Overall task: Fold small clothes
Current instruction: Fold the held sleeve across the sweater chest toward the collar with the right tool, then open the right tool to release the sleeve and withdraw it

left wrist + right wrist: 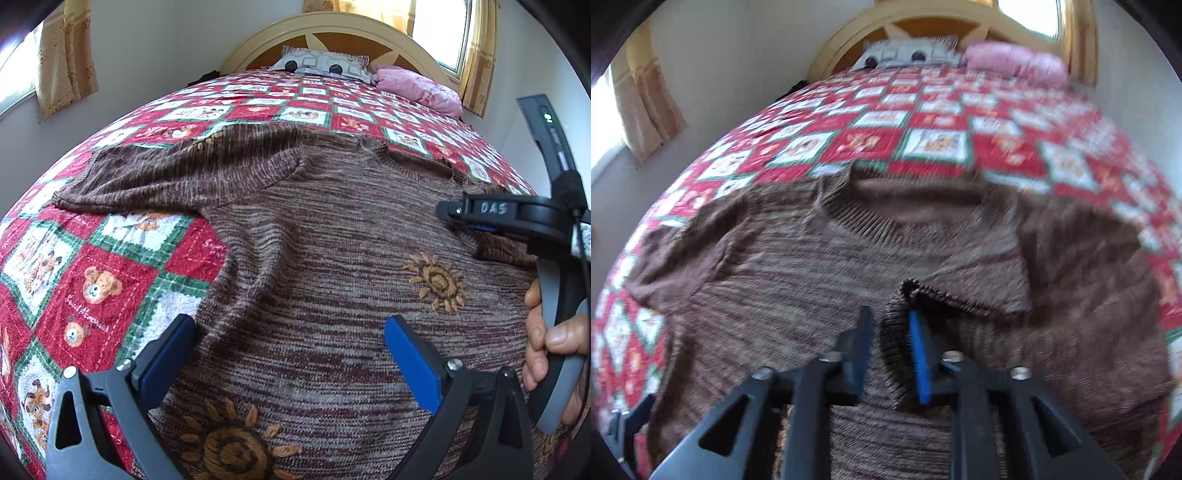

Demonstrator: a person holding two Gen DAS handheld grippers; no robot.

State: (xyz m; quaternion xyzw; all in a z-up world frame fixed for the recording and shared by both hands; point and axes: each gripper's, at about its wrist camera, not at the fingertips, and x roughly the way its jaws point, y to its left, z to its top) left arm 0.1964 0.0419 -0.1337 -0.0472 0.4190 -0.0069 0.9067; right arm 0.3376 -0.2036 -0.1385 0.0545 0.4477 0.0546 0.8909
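Brown sweater (332, 258) cuff (897, 325) pinched by right tongs (890, 343) only up close; left tongs (291, 354) gape

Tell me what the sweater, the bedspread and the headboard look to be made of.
Sweater: knitted yarn, brown and mottled, with visible rows, a ribbed collar and stitched yarn flowers.
Bedspread: soft, looped, towel-like fabric with a bear pattern; the fibre is unclear.
Headboard: probably wood, with a painted cream frame and smooth brown panels.
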